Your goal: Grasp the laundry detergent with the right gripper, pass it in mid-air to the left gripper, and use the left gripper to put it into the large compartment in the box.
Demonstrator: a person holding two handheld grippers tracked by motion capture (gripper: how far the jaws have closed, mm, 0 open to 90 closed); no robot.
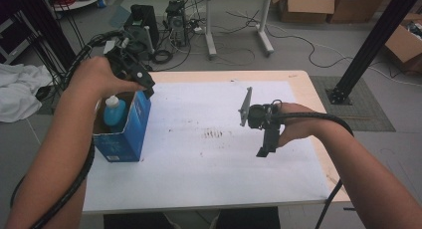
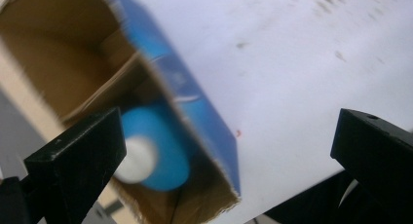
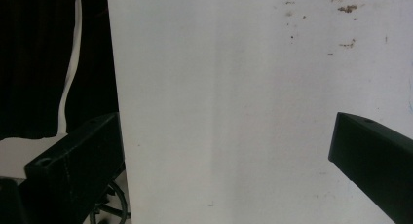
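I see the light-blue plastic bottle with a white cap (image 1: 114, 111) standing upright inside the open-topped blue cardboard box (image 1: 130, 134), its long axis vertical and the cap pointing up toward the opening; in the left gripper view the same bottle (image 2: 158, 153) appears cap-first, looking down its length, tucked against the box's brown inner wall (image 2: 63, 53). The box stands on its end at the left edge of the white-covered table (image 1: 214, 164), near the front corner. My left tool (image 1: 142, 82) hangs just above the box's open top, over its far right rim, with the bottle below it and a little toward my side; its jaws are spread wide apart with nothing pressed between them, and the bottle's cap sits beside the left jaw in that tool's own view without being clamped. My right tool (image 1: 266, 144) hovers over the right half of the table, well apart from the box, pointing down at the bare white sheet (image 3: 234, 112), its jaws likewise wide apart and holding nothing.
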